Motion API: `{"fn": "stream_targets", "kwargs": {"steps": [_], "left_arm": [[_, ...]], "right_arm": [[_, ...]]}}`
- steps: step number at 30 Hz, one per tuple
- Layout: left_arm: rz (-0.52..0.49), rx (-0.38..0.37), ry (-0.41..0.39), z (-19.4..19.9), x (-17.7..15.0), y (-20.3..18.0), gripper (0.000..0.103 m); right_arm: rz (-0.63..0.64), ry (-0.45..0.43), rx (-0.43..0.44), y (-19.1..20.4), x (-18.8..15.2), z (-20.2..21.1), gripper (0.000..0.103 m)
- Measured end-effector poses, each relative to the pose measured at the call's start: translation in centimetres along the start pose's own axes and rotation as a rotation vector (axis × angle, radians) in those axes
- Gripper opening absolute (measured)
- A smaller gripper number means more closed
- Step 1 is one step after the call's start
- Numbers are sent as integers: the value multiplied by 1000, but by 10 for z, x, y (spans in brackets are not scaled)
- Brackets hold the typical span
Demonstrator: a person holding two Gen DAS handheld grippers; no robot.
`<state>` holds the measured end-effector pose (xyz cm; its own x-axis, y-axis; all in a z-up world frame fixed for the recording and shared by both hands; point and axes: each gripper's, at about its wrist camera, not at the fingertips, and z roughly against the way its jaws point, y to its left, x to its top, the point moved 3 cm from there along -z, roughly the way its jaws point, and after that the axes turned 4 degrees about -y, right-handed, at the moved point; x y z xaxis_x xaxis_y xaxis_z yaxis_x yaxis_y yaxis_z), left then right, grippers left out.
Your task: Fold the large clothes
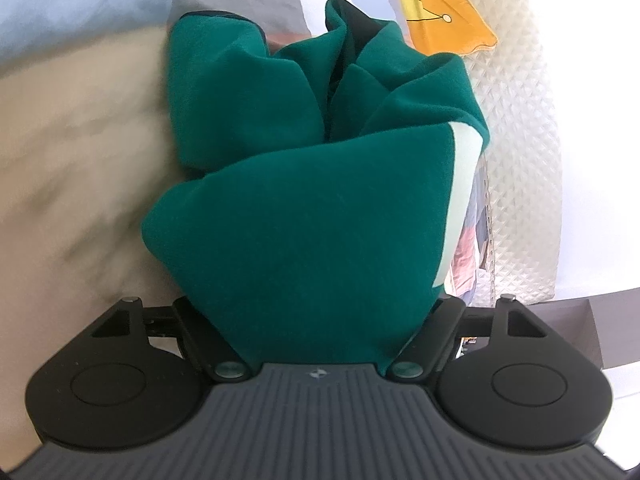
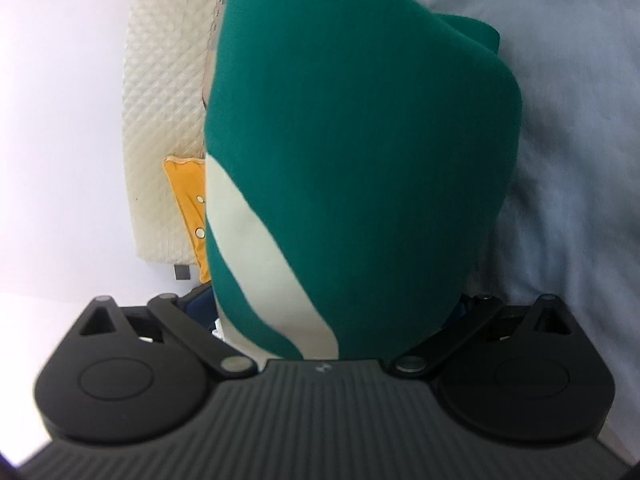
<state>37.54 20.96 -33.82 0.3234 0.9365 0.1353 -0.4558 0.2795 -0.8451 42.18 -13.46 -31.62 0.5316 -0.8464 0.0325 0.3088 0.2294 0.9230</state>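
Two claws share one green garment [image 1: 304,232], and both views are almost filled by it. In the left wrist view the left claw [image 1: 316,320] has the cloth bunched up from between its linkage arms; the fingertips themselves are buried under the fabric, so its grip cannot be read directly, though the way the cloth rises out of the gap suggests it is pinching the garment. The right claw [image 2: 340,320] shows the same: green cloth with a pale stripe [image 2: 264,272] billows out from its centre and hides the fingers.

The garment appears lifted and gathered rather than spread flat: it folds over itself in thick rolls in the left view, in front of a beige surface [image 1: 72,152] and pale blue fabric [image 1: 60,4]. A cream quilted cloth [image 1: 516,152] and an orange cloth [image 1: 444,8] lie beyond it on one side.

The step in hand looks like carrying or shaking out the garment before a fold, not a fold itself. The next move probably calls for drawing the two claws apart to pull the cloth taut, then laying it flat on a free stretch of surface so an edge can be found.

Both tools point forward into the cloth at close range, tilted towards the soft surfaces behind.
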Motion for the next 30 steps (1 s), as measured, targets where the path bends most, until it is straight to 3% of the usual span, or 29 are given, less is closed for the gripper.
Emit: {"fn": "stream_targets", "kwargs": {"steps": [14,18,22,30], "left_arm": [[-48,17,-2,-3,1,-16,79],[-48,14,1,-4,2,-18,79],[-18,0,17,-5,4,-15,81],[49,-32,20,-14,10,-6,87]], "right_arm": [[34,-22,-24,6,9,-21,103],[66,-55,-13,5,7,-20,96],[80,-67,4,5,7,-14,90],[87,-43,21,2,12,-15,93]]}}
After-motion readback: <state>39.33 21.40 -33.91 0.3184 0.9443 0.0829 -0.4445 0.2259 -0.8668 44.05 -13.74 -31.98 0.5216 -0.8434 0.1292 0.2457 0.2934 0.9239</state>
